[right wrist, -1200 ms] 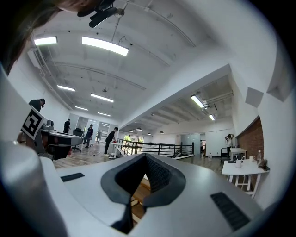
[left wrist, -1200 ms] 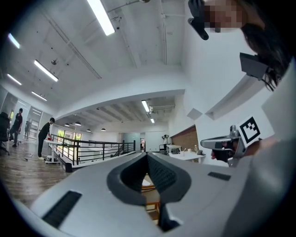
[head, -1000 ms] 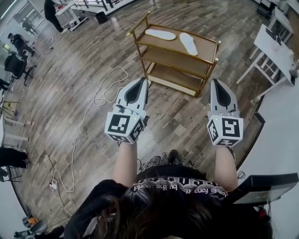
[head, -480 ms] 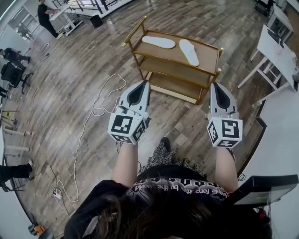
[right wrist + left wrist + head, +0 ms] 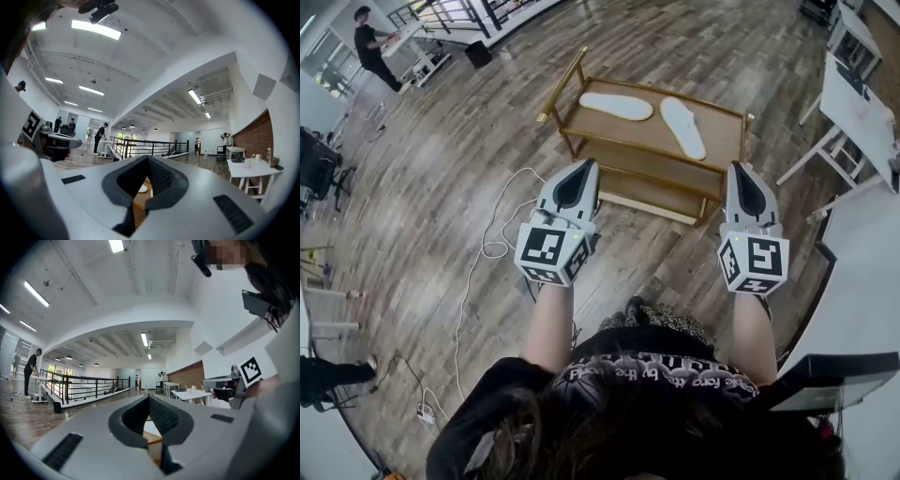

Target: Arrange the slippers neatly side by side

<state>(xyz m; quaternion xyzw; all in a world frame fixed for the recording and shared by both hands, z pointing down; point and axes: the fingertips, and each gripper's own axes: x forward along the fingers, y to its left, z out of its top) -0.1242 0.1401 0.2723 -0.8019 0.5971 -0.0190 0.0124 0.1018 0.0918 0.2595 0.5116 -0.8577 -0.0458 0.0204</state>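
Short of the slippers, with the task not yet begun. Both on the top tier of the wooden shelf, ahead of and beyond the two tools, well apart from either. Left slipper laid crosswise, long axis running left to right with a slight slant. Right slipper turned nearly lengthwise, long axis running away from the person, near end toward the shelf's front rail. Near each other at one end without touching, and set at an angle, so not side by side. Left hand-held gripper pressed together at the tips with nothing between them, pointing forward just short of the shelf's front left. Right hand-held gripper likewise pressed together and empty, by the shelf's front right corner. By the look of it, right one nearer the lengthwise slipper, left one nearer the crosswise slipper, neither within reach. Likely calls for a reach forward over the front rail, then a turn of the crosswise slipper until parallel with its mate. As for writing: no brand or label to be made out on either slipper. Only black-and-white square markers on the cubes, no letters. White lettering across the black shirt, upside down in the head view and too warped to read with confidence.
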